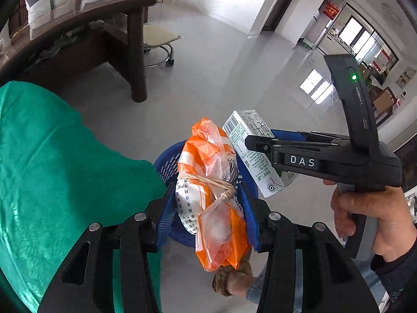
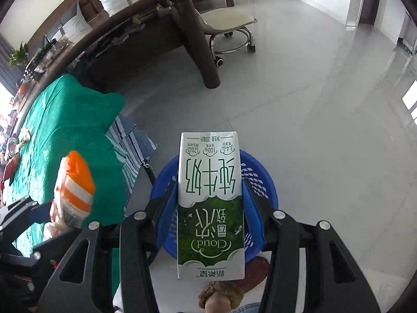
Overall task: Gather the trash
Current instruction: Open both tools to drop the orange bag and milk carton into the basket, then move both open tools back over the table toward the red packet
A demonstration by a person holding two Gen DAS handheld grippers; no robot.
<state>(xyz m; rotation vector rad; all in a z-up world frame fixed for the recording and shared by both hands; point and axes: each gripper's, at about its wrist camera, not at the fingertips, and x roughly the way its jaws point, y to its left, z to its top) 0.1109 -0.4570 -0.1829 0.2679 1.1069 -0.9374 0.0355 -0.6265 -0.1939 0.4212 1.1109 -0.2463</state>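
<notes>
Both loads are held above the blue perforated plastic waste basket [image 2: 256,174] on the grey floor; the release step appears imminent. The left gripper [image 1: 208,208] has its jaws closed on an orange-and-white plastic bag bundle tied with string [image 1: 208,182], long axis along the fingers. The right gripper [image 2: 210,206] clamps a green-and-white milk carton [image 2: 210,208], lengthwise, print inverted. Next, judged: lower, then open over the basket mouth.

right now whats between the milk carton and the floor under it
The blue basket sits directly below the milk carton held in the right tongs; the right wrist view shows it.
</notes>
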